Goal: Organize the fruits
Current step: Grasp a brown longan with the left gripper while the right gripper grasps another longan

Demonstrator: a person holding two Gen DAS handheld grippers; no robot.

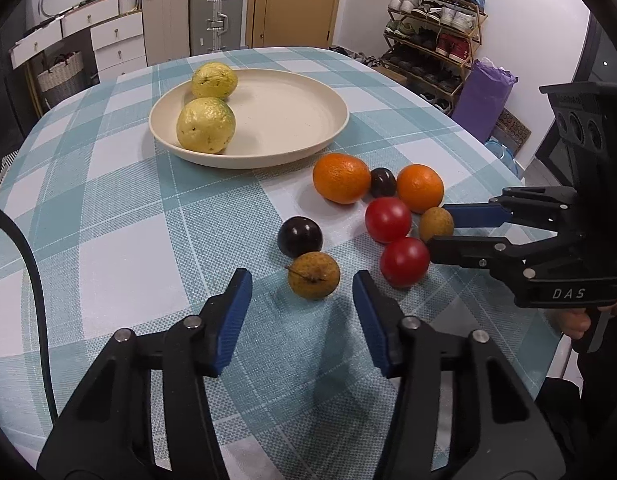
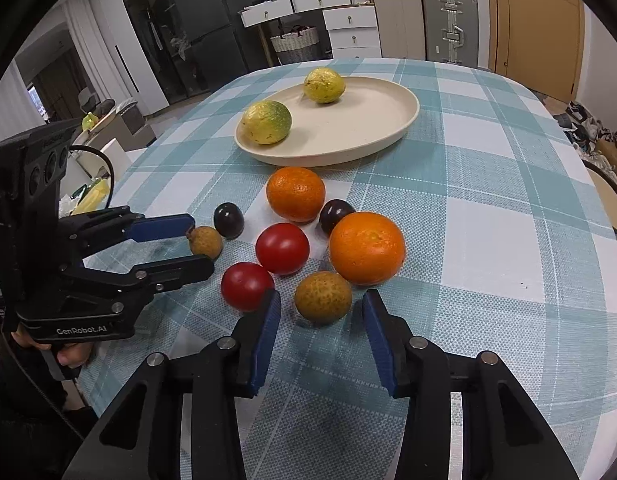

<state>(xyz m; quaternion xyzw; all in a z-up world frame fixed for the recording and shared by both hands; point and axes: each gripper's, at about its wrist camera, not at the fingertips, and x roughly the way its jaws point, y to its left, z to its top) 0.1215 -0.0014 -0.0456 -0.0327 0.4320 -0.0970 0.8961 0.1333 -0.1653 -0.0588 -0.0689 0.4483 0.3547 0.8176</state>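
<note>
Loose fruit lies on the checked tablecloth [image 1: 108, 200]: two oranges [image 1: 341, 178] [image 1: 420, 188], two red tomatoes [image 1: 387, 219] [image 1: 404, 262], two dark plums [image 1: 299, 237] [image 1: 383, 182] and two small brown fruits. My left gripper [image 1: 301, 280] is open around the nearer brown fruit [image 1: 313, 275], with gaps showing at both pads. My right gripper [image 2: 322, 296] is open around the other brown fruit [image 2: 323, 298], its pads close beside it but apart. A cream plate [image 1: 308, 136] behind holds two yellow-green fruits [image 1: 206, 125] [image 1: 214, 80].
A black cable [image 1: 28, 260] hangs at the left of the table. The table's right edge [image 1: 508, 168] drops toward a shoe rack [image 1: 436, 40] and a purple bag [image 1: 484, 96]. Suitcases [image 1: 216, 16] and drawers [image 1: 116, 40] stand beyond the far edge.
</note>
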